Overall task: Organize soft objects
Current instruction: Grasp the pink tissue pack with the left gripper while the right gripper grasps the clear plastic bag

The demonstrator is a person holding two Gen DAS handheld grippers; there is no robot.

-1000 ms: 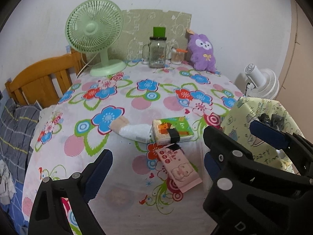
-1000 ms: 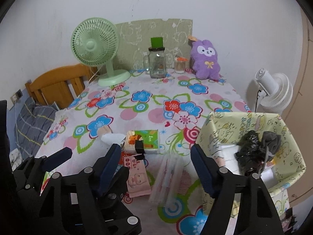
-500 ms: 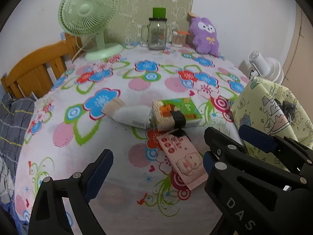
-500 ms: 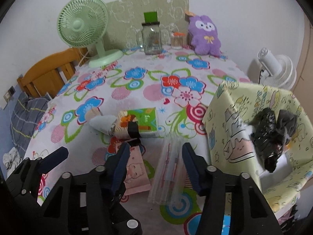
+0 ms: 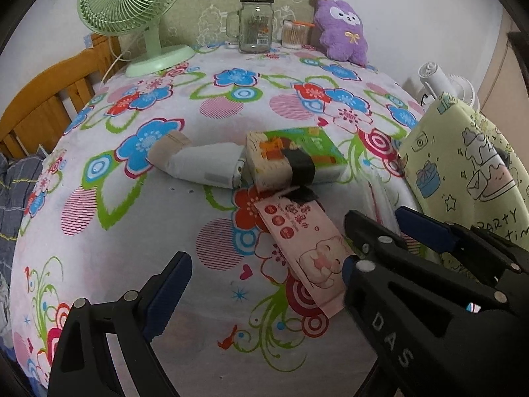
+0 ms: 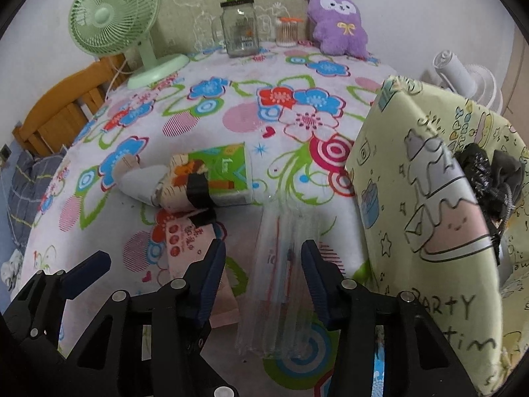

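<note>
Clear sleeve (image 6: pixel 281 271) sits between one tool's (image 6: pixel 263 264) two spread fingers.

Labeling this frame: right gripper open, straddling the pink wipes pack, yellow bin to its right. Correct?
Not quite. In the right wrist view the right gripper is open around the clear plastic packet; the pink wipes pack lies left of it. The yellow bin is on the right.
</note>
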